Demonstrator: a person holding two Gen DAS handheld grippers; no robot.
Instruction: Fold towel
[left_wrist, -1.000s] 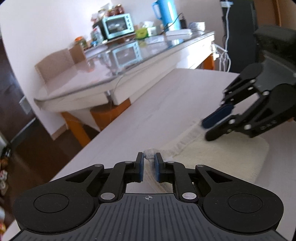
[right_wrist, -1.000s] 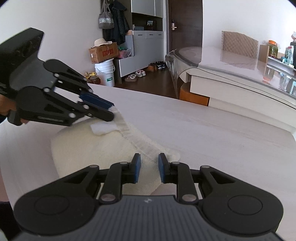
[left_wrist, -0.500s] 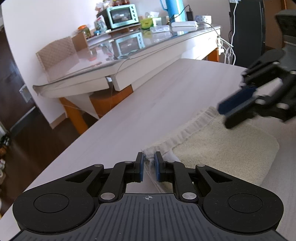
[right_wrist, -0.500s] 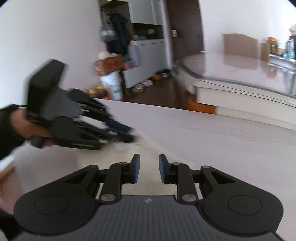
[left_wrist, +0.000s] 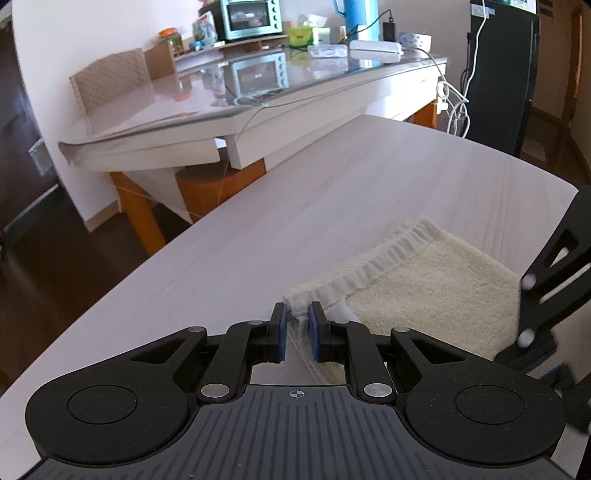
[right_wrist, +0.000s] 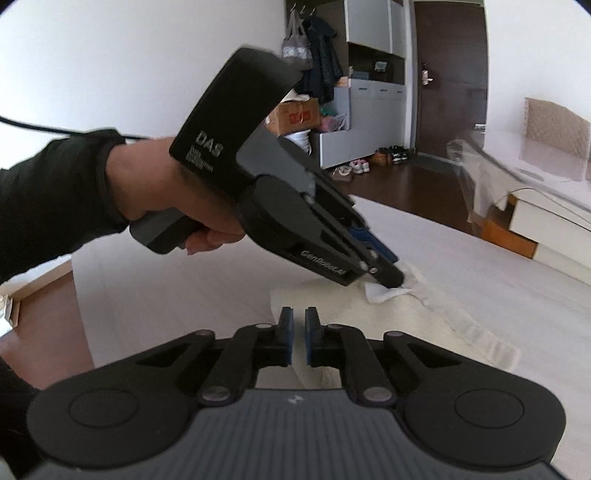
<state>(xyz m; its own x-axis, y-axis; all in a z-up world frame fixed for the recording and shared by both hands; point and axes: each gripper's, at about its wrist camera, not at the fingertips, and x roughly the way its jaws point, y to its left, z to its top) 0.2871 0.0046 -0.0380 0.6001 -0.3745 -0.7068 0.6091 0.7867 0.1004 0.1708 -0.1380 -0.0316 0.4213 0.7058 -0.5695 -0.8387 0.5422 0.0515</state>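
Note:
A cream towel (left_wrist: 432, 284) lies folded on the pale wooden table (left_wrist: 332, 192). My left gripper (left_wrist: 296, 332) is shut on the towel's ribbed corner, low over the table. In the right wrist view the towel (right_wrist: 413, 317) lies ahead, and the left gripper (right_wrist: 391, 271) pinches its white corner. My right gripper (right_wrist: 298, 334) is narrowly open and empty, above the towel's near edge. Part of the right gripper (left_wrist: 546, 295) shows at the right edge of the left wrist view.
A glass-topped side table (left_wrist: 258, 99) with a toaster oven (left_wrist: 247, 18), a blue kettle (left_wrist: 356, 14) and cables stands beyond the far table edge. A chair (left_wrist: 107, 85) is at its end. Cabinets, boxes and shoes (right_wrist: 354, 166) lie across the dark floor.
My right gripper has let go of the far towel corner and pulled back toward the near side, behind the left gripper. The left gripper stays shut on its corner.

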